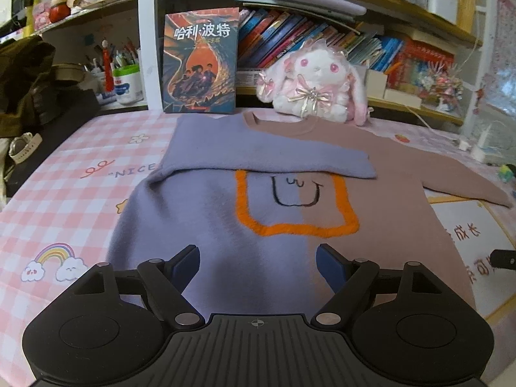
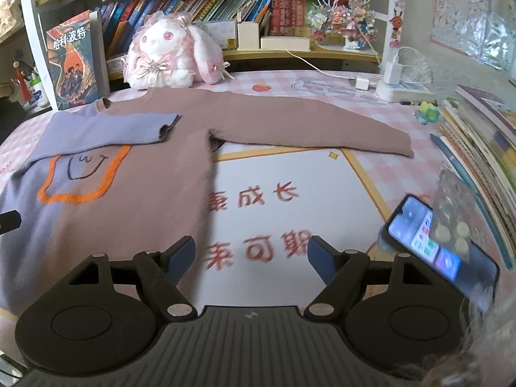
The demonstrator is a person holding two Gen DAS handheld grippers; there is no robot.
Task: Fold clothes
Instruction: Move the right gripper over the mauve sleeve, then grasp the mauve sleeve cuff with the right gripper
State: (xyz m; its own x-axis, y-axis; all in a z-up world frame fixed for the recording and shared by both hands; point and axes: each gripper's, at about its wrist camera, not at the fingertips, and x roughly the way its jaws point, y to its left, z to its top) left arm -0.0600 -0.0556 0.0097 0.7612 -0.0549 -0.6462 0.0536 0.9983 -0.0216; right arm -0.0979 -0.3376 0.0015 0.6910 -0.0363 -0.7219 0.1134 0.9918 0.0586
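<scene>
A two-tone sweater (image 1: 258, 245) (image 2: 129, 200), lavender on one half and dusty pink on the other, lies flat on the table with an orange outlined face on its chest. Its lavender sleeve (image 1: 267, 154) (image 2: 106, 127) is folded across the chest. The pink sleeve (image 2: 309, 129) (image 1: 451, 177) stretches straight out to the right. My left gripper (image 1: 258, 266) hovers open over the sweater's lower middle, holding nothing. My right gripper (image 2: 251, 256) is open above the printed mat just right of the sweater's hem edge, also empty.
A plush bunny (image 1: 319, 84) (image 2: 171, 54) and an upright book (image 1: 200, 61) (image 2: 75, 61) stand behind the collar, below bookshelves. A phone (image 2: 441, 245) and stacked books (image 2: 483, 148) lie at the right. A power strip with charger (image 2: 396, 80) sits at back right.
</scene>
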